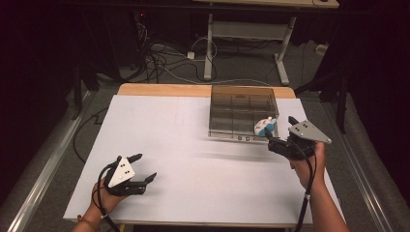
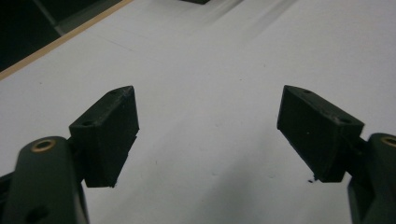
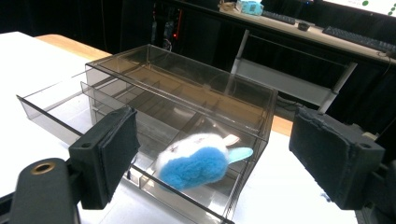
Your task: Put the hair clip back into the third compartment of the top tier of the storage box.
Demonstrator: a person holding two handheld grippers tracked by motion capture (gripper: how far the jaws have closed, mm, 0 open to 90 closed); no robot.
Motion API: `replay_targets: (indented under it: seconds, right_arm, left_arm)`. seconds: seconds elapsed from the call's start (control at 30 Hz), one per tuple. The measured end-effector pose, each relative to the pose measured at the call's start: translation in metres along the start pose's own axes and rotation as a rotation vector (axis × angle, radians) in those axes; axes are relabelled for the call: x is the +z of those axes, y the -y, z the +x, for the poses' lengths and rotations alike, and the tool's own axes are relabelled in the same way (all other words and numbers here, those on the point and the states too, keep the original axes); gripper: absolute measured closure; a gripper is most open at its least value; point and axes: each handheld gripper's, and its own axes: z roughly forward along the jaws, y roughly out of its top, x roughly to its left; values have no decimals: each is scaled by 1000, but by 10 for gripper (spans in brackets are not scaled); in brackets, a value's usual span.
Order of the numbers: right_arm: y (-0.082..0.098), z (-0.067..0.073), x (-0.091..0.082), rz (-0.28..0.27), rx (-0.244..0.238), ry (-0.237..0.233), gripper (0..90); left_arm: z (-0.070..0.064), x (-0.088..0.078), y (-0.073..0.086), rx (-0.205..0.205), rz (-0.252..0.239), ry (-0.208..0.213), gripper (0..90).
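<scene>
A smoky clear plastic drawer box point(image 1: 241, 104) stands at the back right of the white table point(image 1: 183, 145). Its lower drawer point(image 3: 51, 109) is pulled out toward me. A blue and white plush toy point(image 1: 265, 126) lies in the drawer's front right compartment, seen up close in the right gripper view as the plush toy point(image 3: 198, 164). My right gripper point(image 1: 280, 130) hovers just right of the toy, open, its jaws standing wide on either side; the same right gripper point(image 3: 212, 140) holds nothing. My left gripper point(image 1: 145, 166) rests open over bare table at the front left, with nothing in the left gripper point(image 2: 208, 121).
The table's wooden back edge point(image 1: 164, 90) shows behind the white top. Beyond it are a desk frame point(image 1: 251, 34) and floor cables point(image 1: 159, 58). A metal rail point(image 1: 43, 164) runs along the left side.
</scene>
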Motion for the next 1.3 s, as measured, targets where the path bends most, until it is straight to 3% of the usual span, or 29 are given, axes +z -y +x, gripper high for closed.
replay_targets:
  seconds: [0.5,1.3]
  right_arm:
    - [4,15,-17,-31,-53,-31,160]
    - [17,22,-34,-45,-101,-47,162]
  left_arm:
    - [0,0,0,4,2,-1,200]
    - [-3,1,1,21,15,3,200]
